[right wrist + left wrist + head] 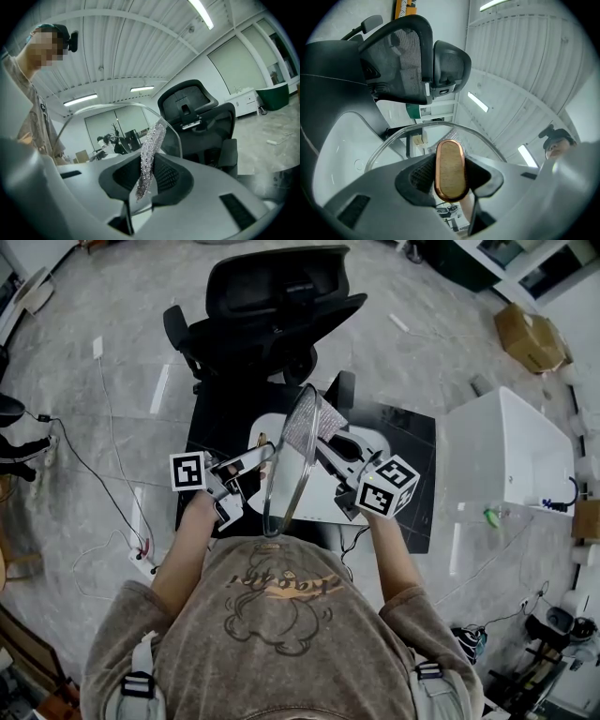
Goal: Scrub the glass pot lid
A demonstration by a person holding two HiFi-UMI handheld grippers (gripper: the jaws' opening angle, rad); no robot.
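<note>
The glass pot lid stands on edge in front of me, above a white board. My left gripper is shut on the lid's copper-rimmed knob; in the left gripper view the clear rim arcs behind the jaws. My right gripper is shut on a silvery mesh scrubbing cloth, which lies against the lid's upper right face. In the right gripper view the cloth stands up between the pads, with the lid's rim curving behind it.
A black office chair stands just beyond the black table. To the right are a white bin and a cardboard box. Cables run over the floor at the left.
</note>
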